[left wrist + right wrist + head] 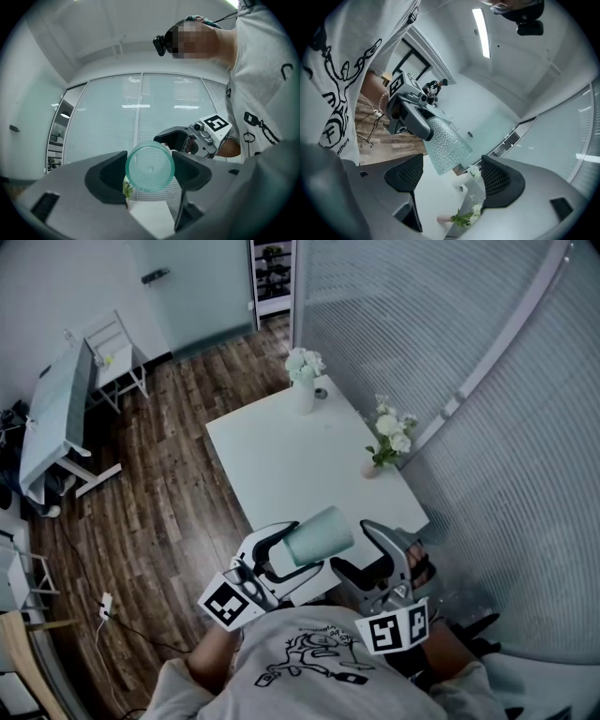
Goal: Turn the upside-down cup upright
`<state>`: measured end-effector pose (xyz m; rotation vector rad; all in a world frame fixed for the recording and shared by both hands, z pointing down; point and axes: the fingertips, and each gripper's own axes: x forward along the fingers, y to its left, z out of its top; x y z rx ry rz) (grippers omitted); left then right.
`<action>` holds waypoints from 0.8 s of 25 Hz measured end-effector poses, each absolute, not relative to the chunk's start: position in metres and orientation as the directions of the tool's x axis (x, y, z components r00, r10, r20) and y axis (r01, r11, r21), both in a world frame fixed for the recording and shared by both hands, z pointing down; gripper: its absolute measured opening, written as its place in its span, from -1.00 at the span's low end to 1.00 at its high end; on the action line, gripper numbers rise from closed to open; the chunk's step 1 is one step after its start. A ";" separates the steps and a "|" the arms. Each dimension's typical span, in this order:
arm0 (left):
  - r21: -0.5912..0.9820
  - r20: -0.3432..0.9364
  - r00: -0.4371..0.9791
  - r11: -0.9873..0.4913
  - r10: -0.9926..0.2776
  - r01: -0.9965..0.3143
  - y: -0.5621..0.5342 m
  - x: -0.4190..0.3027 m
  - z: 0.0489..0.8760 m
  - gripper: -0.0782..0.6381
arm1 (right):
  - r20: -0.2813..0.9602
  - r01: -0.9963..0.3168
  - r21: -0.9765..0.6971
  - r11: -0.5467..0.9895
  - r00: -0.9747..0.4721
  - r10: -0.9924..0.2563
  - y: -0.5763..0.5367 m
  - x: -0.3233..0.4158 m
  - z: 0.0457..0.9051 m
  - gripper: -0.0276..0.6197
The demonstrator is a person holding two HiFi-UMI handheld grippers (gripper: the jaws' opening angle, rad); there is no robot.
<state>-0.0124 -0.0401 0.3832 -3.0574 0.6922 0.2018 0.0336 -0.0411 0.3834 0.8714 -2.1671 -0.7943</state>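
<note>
A see-through teal cup (321, 534) with a dimpled wall lies roughly level in the air above the white table's (281, 456) near edge. My left gripper (281, 554) is shut on its narrow end. In the left gripper view the cup (150, 168) fills the gap between the two pads (190, 171), and its round end faces the camera. In the right gripper view the cup (446, 144) sticks out of the left gripper (410, 119), wide mouth towards the lower right. My right gripper (361, 551) stands open just right of the cup, with nothing between its jaws (452, 180).
Two vases of white flowers stand on the table, one at the far edge (303, 381) and one at the right edge (386, 442). A curved slatted wall (469, 381) runs close along the right. A folded table (56, 418) stands on the wooden floor at the left.
</note>
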 end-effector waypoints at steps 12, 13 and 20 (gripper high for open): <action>0.030 -0.113 0.893 -0.900 -0.436 -0.436 -0.039 -0.009 0.387 0.05 | 0.333 -0.155 0.875 0.459 -0.494 -0.803 -0.043 0.026 0.388 0.25; 0.029 -0.113 0.893 -0.900 -0.435 -0.435 -0.039 -0.008 0.387 0.05 | 0.334 -0.142 0.881 0.452 -0.489 -0.806 -0.043 0.026 0.389 0.25; 0.031 -0.106 0.896 -0.902 -0.430 -0.430 -0.037 -0.005 0.386 0.05 | 0.344 -0.082 0.901 0.427 -0.466 -0.815 -0.047 0.023 0.392 0.25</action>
